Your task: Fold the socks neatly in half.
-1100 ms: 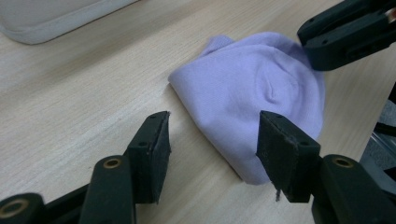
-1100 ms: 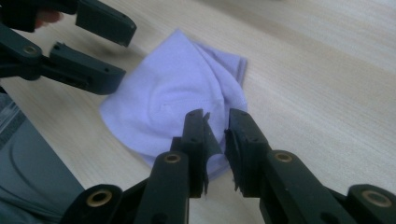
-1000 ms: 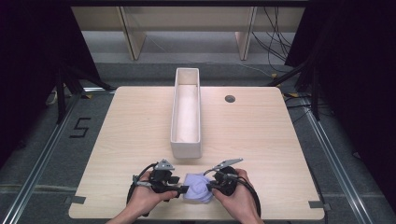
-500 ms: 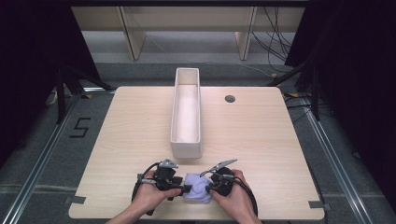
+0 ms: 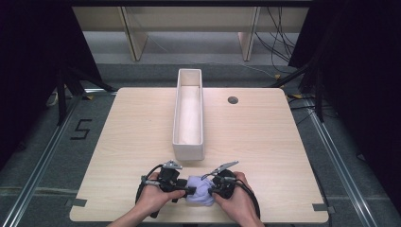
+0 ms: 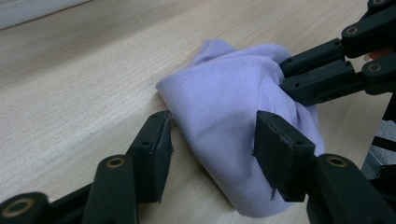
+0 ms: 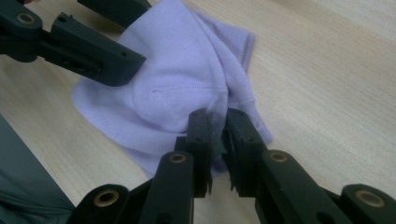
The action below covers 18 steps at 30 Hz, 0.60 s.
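Table [image 5: 265, 156]: pale wood, bearing all below. White bin [image 5: 189, 113]: long, upright, mid-table. Lilac cloth [image 5: 199, 191]: bunched at the near edge, between your hands. Your right gripper [image 7: 217, 128]: just been closing, pinching a cloth fold. Your left gripper [image 6: 212, 140]: jaws apart, straddling the cloth, unclenched.

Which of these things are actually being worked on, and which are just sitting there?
In use:
- lilac cloth
- right tongs, pinching a fold of it
- left tongs, open around it

Idle:
- long white box
- table
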Each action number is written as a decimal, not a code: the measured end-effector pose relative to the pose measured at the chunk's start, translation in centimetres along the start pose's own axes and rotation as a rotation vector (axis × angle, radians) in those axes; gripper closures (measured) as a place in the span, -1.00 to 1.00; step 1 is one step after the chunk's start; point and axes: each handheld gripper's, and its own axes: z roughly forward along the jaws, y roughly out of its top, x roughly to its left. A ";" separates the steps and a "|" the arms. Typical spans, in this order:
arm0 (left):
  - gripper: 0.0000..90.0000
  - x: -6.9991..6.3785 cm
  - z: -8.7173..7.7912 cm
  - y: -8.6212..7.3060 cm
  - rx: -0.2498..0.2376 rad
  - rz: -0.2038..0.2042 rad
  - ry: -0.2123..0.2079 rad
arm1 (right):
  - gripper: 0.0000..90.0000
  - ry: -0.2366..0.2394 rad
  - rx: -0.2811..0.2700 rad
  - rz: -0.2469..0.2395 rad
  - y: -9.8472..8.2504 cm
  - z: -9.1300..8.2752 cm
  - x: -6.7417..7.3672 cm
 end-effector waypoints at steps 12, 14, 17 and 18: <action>0.30 0.1 0.4 0.0 -0.027 -0.024 -0.009 | 0.80 -0.006 0.000 -0.013 0.0 0.1 0.2; 0.39 0.0 0.5 -0.1 -0.038 -0.015 0.002 | 0.80 -0.010 0.000 -0.011 0.0 0.1 0.3; 0.47 -0.2 0.5 -0.1 -0.034 0.008 0.017 | 0.80 -0.019 0.002 -0.008 0.0 0.1 0.3; 0.49 -0.2 0.5 -0.1 -0.030 0.020 0.020 | 0.80 -0.020 0.004 -0.010 0.0 0.1 0.3</action>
